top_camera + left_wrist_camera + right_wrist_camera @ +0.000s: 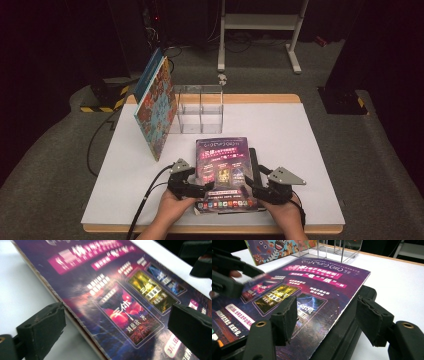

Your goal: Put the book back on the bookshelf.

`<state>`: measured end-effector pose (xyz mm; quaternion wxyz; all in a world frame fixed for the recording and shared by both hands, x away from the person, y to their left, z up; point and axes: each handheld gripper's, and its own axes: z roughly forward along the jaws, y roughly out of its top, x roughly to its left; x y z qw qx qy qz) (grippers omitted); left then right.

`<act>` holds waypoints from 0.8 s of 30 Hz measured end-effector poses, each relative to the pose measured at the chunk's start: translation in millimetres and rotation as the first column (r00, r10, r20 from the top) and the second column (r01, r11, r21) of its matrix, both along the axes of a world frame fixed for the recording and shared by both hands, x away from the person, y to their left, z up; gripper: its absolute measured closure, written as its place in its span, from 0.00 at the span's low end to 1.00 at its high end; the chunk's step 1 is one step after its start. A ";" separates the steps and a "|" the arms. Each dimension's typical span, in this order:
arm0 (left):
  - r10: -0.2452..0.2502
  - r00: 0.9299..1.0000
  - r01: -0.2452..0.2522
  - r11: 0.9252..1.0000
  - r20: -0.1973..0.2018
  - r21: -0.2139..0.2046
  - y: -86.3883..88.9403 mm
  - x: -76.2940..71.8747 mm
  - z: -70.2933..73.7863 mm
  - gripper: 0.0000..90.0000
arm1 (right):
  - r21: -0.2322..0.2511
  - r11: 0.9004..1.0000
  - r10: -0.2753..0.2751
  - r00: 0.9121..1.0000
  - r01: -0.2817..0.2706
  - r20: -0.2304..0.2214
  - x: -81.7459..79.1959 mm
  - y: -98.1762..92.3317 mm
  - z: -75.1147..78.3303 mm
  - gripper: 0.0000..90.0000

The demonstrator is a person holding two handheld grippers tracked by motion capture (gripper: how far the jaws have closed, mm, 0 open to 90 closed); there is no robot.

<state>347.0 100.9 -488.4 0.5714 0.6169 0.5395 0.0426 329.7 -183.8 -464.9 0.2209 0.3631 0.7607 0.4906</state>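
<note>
A purple book (223, 165) with glossy printed panels lies flat near the table's front edge, on top of a black slab (253, 159) that sticks out along its right side. My left gripper (202, 189) is at the book's left edge, open; in the left gripper view (116, 315) one jaw stands over the white table and the other over the cover (130, 297). My right gripper (248, 189) is at the right edge, open; in the right gripper view (327, 305) its jaws straddle the cover's edge (319, 297) and the black slab (347, 322).
A colourful picture book (156, 107) leans upright against a clear acrylic divider box (200, 107) at the back of the white table (300, 150). A white metal stand (260, 22) stands on the floor beyond. Cables trail off the table's front left.
</note>
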 end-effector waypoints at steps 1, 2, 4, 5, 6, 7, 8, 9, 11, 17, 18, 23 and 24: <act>-0.008 1.000 0.008 1.000 -0.002 0.010 -0.2 0.4 -1.1 0.00 | 0.002 1.000 0.001 1.000 -0.001 0.000 -0.1 -0.2 0.1 0.38; -0.006 1.000 0.006 1.000 -0.004 0.006 -0.7 0.5 -1.5 0.00 | 0.003 1.000 0.001 1.000 -0.001 0.000 -0.2 -0.3 0.1 0.38; -0.009 1.000 0.009 1.000 0.000 -0.003 -0.1 0.2 -0.5 0.00 | 0.003 1.000 0.001 1.000 -0.001 0.001 -0.1 -0.7 -0.1 0.38; -0.004 1.000 0.004 1.000 0.006 -0.017 -0.2 -0.2 1.1 0.00 | 0.002 1.000 0.001 1.000 -0.001 0.000 0.1 -0.7 -0.3 0.38; -0.007 1.000 0.007 1.000 0.009 -0.021 0.2 -0.2 2.2 0.00 | 0.003 1.000 0.001 1.000 -0.001 -0.004 0.4 -0.6 -0.6 0.38; -0.004 1.000 0.004 1.000 0.010 -0.030 -0.1 -0.3 3.1 0.00 | 0.004 1.000 0.002 1.000 -0.002 -0.005 0.6 -0.3 -0.8 0.38; -0.006 1.000 0.007 1.000 0.013 -0.029 -0.2 -0.4 3.6 0.00 | 0.002 1.000 0.003 1.000 -0.003 -0.004 0.5 -0.1 -0.8 0.38; -0.010 1.000 0.010 1.000 0.013 -0.024 -0.6 -0.5 3.5 0.00 | 0.002 1.000 0.003 1.000 -0.003 -0.003 0.5 0.0 -0.8 0.38; -0.016 1.000 0.016 1.000 0.009 -0.023 -2.4 -0.4 3.1 0.00 | 0.003 1.000 0.002 1.000 -0.002 -0.004 0.5 0.0 -0.6 0.38; -0.037 0.999 0.037 0.999 0.029 -0.012 -10.9 -1.4 5.9 0.00 | 0.005 1.000 -0.013 1.000 0.013 -0.006 1.2 -2.5 -0.6 0.38; -0.034 0.999 0.035 0.999 0.034 -0.011 -10.1 -1.6 7.0 0.00 | 0.005 1.000 -0.016 1.000 0.017 -0.012 1.8 -2.9 -1.0 0.38; -0.008 0.997 0.008 1.000 0.072 -0.003 3.1 -5.9 9.8 0.01 | -0.019 0.999 -0.032 0.997 0.031 -0.071 9.5 0.7 -7.2 0.37; -0.001 0.997 0.001 1.000 0.083 0.005 5.2 -7.5 9.8 0.02 | -0.029 0.999 -0.029 0.997 0.026 -0.078 11.0 2.7 -7.9 0.37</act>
